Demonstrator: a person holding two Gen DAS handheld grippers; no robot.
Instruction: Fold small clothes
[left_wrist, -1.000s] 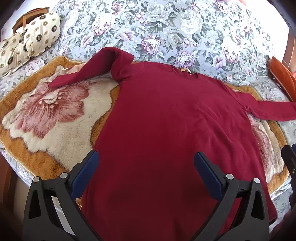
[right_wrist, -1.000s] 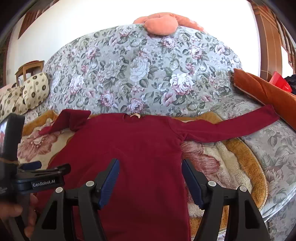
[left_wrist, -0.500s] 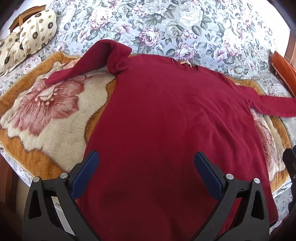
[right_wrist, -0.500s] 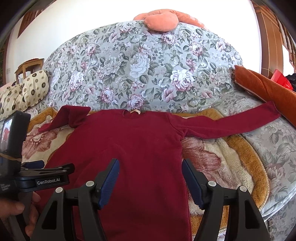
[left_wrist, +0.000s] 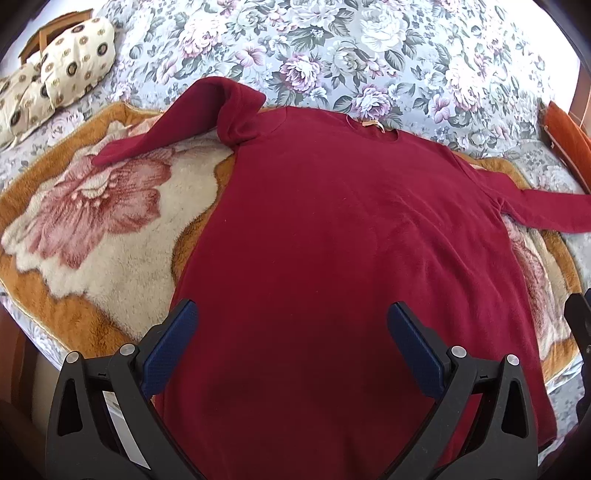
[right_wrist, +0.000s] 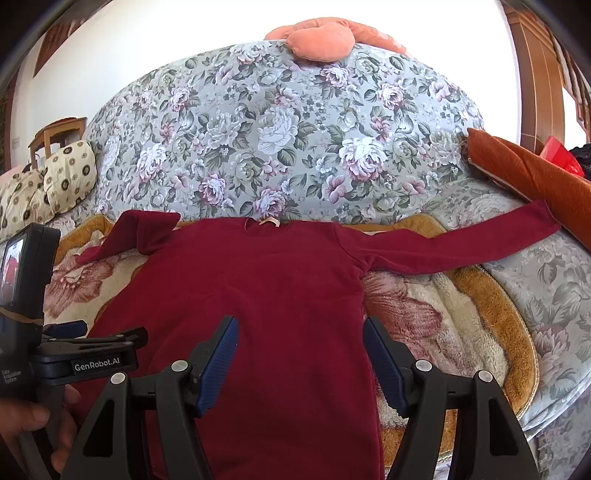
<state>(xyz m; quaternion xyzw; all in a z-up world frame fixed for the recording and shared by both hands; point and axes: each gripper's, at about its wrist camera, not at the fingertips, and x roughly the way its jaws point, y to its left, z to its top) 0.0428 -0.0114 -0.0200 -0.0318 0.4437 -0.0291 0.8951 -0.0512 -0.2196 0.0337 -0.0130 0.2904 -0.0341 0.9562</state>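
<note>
Left wrist view shows the red sweater (left_wrist: 332, 229) spread flat across centre frame on the plush blanket (left_wrist: 92, 236), one sleeve (left_wrist: 177, 125) crumpled upper left, no fold made, while left gripper (left_wrist: 291, 343) and right gripper (right_wrist: 301, 358) hover wide, empty.

My bed (left_wrist: 388, 40) wears a grey floral cover. A plush orange blanket (left_wrist: 92, 236) with a big pink flower lies on it, and the red sweater (left_wrist: 332, 240) is spread flat over that, one sleeve folded back, the other stretched out onto the cover. Two cream dotted pillows (left_wrist: 62, 70) sit at the far left, an orange cushion (right_wrist: 528, 177) at the right
</note>
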